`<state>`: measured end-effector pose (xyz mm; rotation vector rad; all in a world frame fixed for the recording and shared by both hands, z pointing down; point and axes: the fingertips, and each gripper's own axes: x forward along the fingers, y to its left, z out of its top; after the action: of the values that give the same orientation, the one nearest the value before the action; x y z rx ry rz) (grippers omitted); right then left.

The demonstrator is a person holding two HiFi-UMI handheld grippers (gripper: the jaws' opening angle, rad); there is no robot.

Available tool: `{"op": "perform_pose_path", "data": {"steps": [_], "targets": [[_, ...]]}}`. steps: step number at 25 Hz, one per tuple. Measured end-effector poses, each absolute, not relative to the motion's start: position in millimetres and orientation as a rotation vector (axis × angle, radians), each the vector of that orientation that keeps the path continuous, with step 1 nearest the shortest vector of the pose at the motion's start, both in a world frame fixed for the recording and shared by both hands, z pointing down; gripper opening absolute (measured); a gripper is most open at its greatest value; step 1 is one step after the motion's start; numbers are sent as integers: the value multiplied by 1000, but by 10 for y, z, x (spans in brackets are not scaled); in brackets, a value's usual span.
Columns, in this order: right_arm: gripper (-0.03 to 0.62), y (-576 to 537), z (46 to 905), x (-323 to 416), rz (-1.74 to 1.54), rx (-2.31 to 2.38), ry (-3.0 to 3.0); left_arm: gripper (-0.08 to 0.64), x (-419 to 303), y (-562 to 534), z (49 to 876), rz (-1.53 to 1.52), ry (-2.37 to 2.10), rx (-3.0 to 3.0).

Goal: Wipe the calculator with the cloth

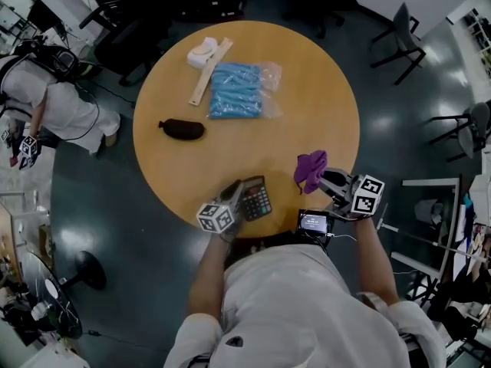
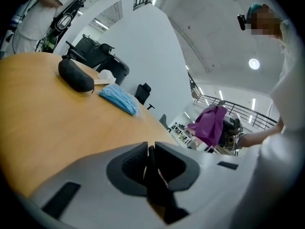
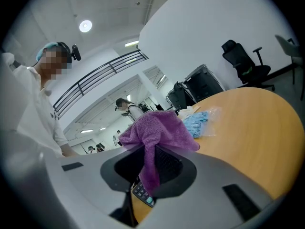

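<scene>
The dark calculator (image 1: 257, 198), keys up, is at the near edge of the round wooden table (image 1: 322, 90). My left gripper (image 1: 236, 196) is shut on its left edge; in the left gripper view only a thin dark edge (image 2: 153, 175) shows between the jaws of the left gripper (image 2: 151, 149). I cannot tell whether the calculator rests on the table. To its right, my right gripper (image 1: 326, 181) is shut on a purple cloth (image 1: 311, 169), which hangs above the table. In the right gripper view the cloth (image 3: 155, 132) drapes over the right gripper (image 3: 151, 149), with calculator keys (image 3: 143, 194) below.
Further back on the table lie a black pouch (image 1: 182, 129), a blue packet in a clear bag (image 1: 236, 90), a wooden strip (image 1: 209, 71) and a white roll (image 1: 202, 52). Office chairs (image 1: 403, 41) stand around. Another person (image 1: 54, 106) is at the far left.
</scene>
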<state>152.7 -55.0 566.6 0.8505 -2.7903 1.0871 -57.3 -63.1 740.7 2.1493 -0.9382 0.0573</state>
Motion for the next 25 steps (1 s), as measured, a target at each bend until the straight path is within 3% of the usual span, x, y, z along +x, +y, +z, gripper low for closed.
{"op": "perform_pose_path", "data": {"steps": [25], "targets": [[67,-442,5778,1410,1143,839,-2791,71,-877,-672,7615,83,-1003,2017]]}}
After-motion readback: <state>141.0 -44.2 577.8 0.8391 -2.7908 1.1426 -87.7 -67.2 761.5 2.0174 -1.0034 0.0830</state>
